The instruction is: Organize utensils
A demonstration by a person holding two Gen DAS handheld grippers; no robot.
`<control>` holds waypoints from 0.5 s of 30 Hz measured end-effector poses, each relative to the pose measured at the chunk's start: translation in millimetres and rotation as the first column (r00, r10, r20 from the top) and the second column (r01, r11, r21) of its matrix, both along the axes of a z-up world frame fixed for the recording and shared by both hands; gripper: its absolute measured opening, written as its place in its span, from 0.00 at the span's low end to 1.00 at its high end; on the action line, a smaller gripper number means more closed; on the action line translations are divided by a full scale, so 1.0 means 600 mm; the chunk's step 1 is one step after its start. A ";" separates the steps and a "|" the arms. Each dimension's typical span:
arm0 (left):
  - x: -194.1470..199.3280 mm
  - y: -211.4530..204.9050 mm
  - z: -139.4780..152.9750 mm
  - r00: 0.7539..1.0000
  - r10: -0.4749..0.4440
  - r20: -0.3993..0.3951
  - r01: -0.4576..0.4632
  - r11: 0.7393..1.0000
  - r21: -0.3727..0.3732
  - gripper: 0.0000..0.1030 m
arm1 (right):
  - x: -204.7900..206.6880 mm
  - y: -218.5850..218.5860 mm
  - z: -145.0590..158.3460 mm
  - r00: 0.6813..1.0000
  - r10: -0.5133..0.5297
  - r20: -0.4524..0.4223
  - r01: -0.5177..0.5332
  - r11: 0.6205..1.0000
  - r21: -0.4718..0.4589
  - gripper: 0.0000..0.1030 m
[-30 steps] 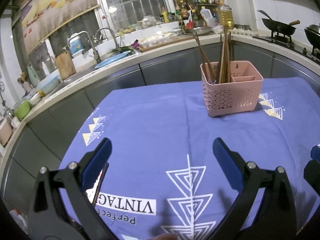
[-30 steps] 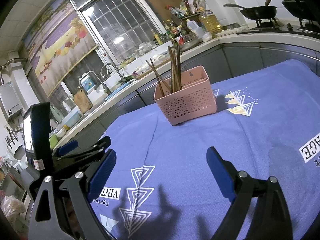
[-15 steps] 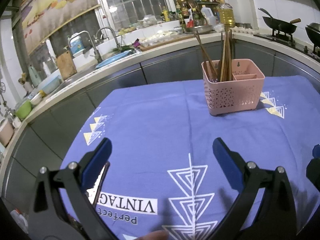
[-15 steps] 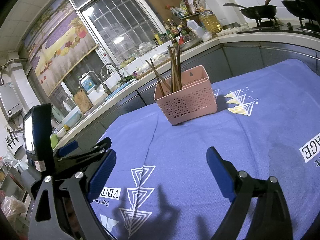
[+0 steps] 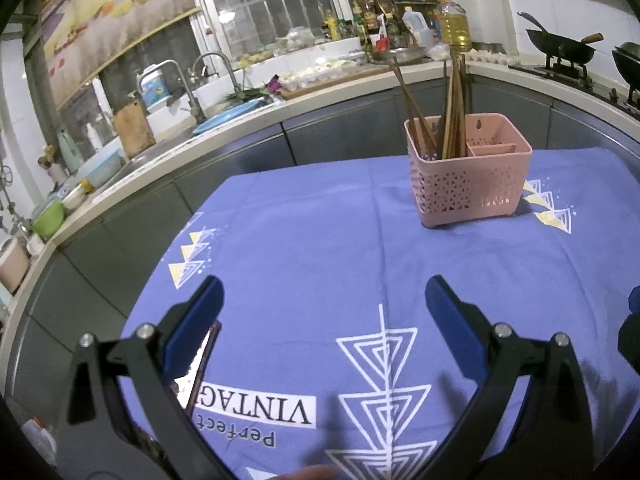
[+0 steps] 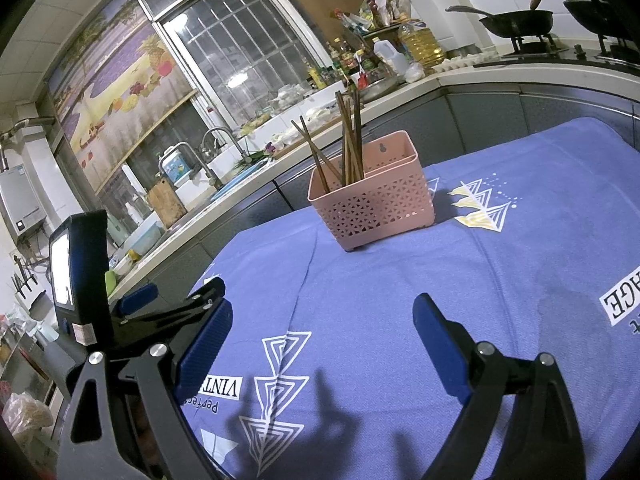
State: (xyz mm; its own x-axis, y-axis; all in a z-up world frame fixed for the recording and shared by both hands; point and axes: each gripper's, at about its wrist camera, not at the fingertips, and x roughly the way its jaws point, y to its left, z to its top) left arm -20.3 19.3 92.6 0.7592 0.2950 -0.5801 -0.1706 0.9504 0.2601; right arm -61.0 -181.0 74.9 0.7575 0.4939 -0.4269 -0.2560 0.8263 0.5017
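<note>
A blue-violet tablecloth (image 5: 320, 248) printed with white triangles fills the lower and middle part of both views, and its bare spread leaves wide, flat room for either tool to travel; its far edge, along the upper middle of the left wrist view, drops toward grey cabinet fronts (image 5: 224, 168) under a cluttered counter, so anything pushed that way could slide off. The pink perforated utensil caddy (image 5: 468, 172) stands upright in the upper right of the left wrist view and at centre in the right wrist view (image 6: 374, 198), well apart from both tools. It looks like thin plastic, light and liable to skid or tip on cloth if nudged sideways. The wooden chopsticks (image 5: 450, 112) lean in its left compartment, while the right compartments look empty. They are probably stiff, light and smooth, best pinched high on the shafts and lifted straight up. The left gripper (image 5: 322, 300) hangs spread wide and holding nothing at the bottom of its frame; the right gripper (image 6: 322, 328) is likewise spread and bare.
</note>
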 end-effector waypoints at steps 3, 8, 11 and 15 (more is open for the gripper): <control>-0.001 -0.001 -0.004 1.000 0.000 -0.004 0.000 1.000 0.004 0.94 | 0.001 0.000 -0.001 1.000 0.000 -0.001 0.000 1.000 0.001 0.88; -0.001 -0.002 -0.009 1.000 -0.005 -0.009 0.005 1.000 0.007 0.94 | 0.001 -0.001 0.000 1.000 0.000 -0.001 0.000 1.000 0.001 0.88; 0.000 -0.003 -0.011 1.000 -0.011 -0.014 0.011 1.000 0.006 0.94 | 0.001 -0.001 -0.002 1.000 -0.001 0.000 0.001 1.000 0.001 0.88; 0.000 -0.004 -0.012 1.000 -0.016 -0.020 0.016 1.000 0.005 0.94 | 0.002 -0.001 -0.001 1.000 0.000 -0.001 0.000 1.000 0.001 0.88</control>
